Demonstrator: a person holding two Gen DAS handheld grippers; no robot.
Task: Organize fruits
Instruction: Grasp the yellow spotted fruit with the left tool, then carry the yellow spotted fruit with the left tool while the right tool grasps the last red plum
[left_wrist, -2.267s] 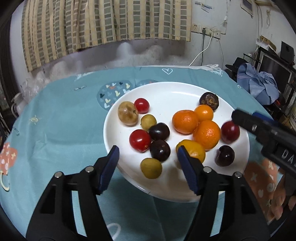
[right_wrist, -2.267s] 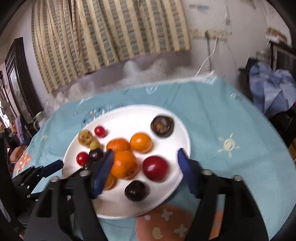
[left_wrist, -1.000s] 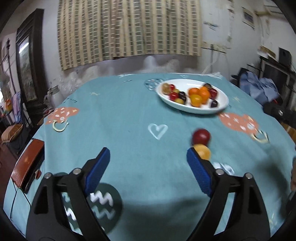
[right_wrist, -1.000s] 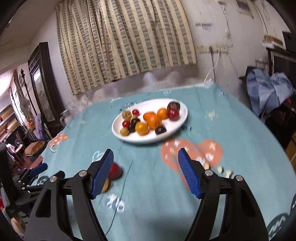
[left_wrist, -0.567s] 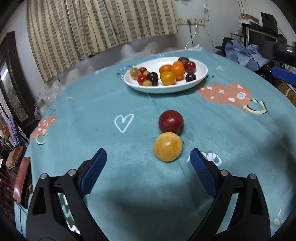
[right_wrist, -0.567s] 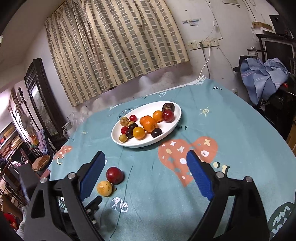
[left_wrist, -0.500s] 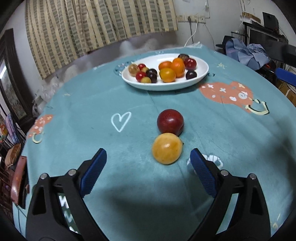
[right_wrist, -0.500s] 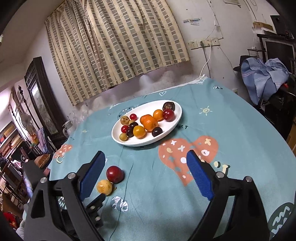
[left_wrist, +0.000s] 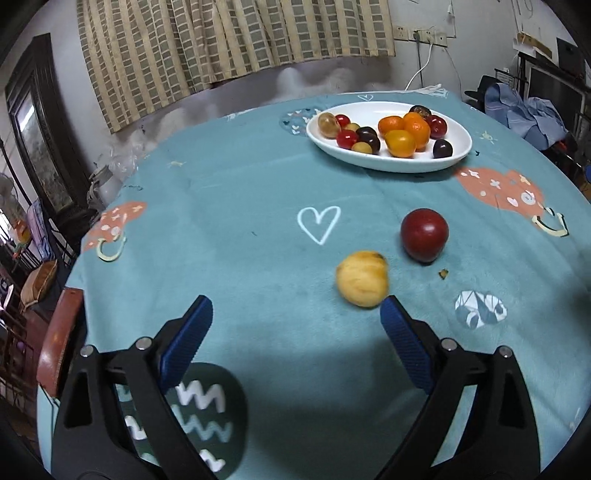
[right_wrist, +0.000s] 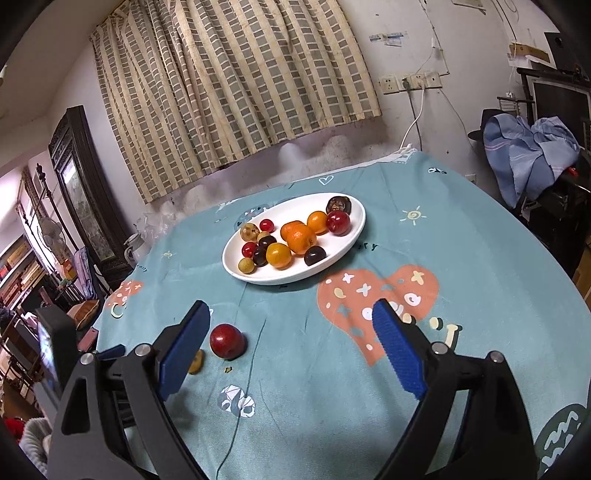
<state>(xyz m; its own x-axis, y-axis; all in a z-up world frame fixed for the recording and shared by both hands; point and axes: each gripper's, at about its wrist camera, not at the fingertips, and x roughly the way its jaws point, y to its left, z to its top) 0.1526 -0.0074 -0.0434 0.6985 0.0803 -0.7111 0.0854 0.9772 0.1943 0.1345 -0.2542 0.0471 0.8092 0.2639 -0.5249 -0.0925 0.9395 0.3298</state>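
Since half a second earlier, the round yellow-orange fruit had been shifted leftward and away from the dark red round plum; it was blurred, just beyond the right blue-padded finger of the left gripper, whose fingers were spread wide and held nothing. Both loose fruits were seen lying on the teal patterned cloth of the round desk, near each other but apart. The right gripper was likewise seen with fingers spread and empty above the cloth, the plum just beside its left finger. Farther off, the white oval plate was seen carrying oranges, cherry tomatoes and dark plums. Behind, striped beige curtains were hung.
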